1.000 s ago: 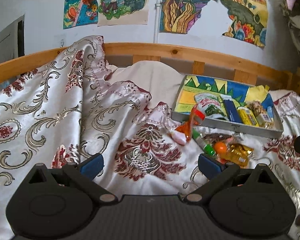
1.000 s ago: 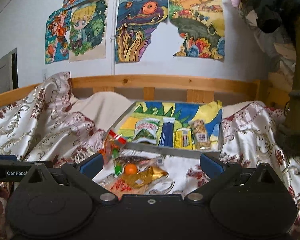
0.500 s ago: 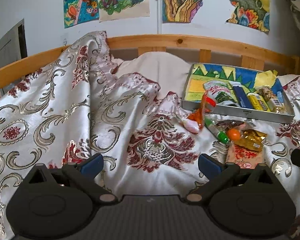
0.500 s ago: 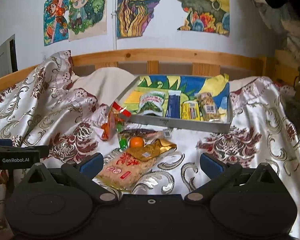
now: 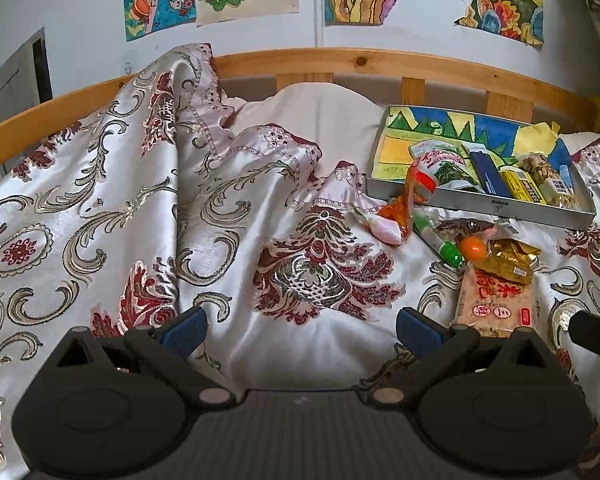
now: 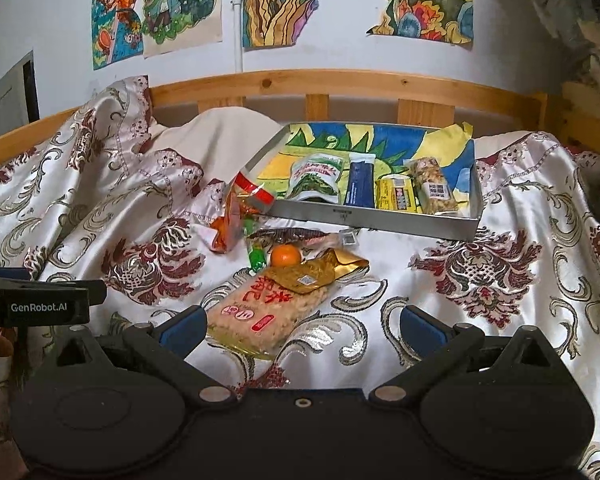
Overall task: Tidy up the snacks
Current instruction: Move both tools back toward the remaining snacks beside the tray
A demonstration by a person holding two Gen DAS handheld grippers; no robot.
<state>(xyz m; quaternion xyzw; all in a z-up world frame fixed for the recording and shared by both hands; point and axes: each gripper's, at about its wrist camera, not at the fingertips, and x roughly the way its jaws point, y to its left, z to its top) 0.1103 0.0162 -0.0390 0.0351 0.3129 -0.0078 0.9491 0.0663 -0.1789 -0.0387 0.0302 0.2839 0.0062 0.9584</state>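
Note:
A metal tray [image 6: 372, 218] [image 5: 500, 205] lined with a colourful drawing sits on the bed and holds several snack packs in a row. In front of it lies a loose pile: a rice-cracker pack [image 6: 268, 310] [image 5: 496, 300], a gold pouch [image 6: 320, 272], a small orange [image 6: 286, 255] [image 5: 473, 248], a green tube [image 6: 256, 256], an orange-red bag [image 6: 232, 220] leaning on the tray's corner. My right gripper [image 6: 300, 326] is open and empty, just short of the rice-cracker pack. My left gripper [image 5: 300, 326] is open and empty over bare bedspread, left of the pile.
A satin patterned bedspread [image 5: 140, 220] covers the bed in folds, bunched high at the left. A wooden bed rail [image 6: 340, 84] runs behind the tray. The left gripper's body [image 6: 36, 306] shows at the right view's left edge.
Both grippers have tilted down and moved closer to the bed, so the snack pile and the rice-cracker pack now show fully. Both stay open.

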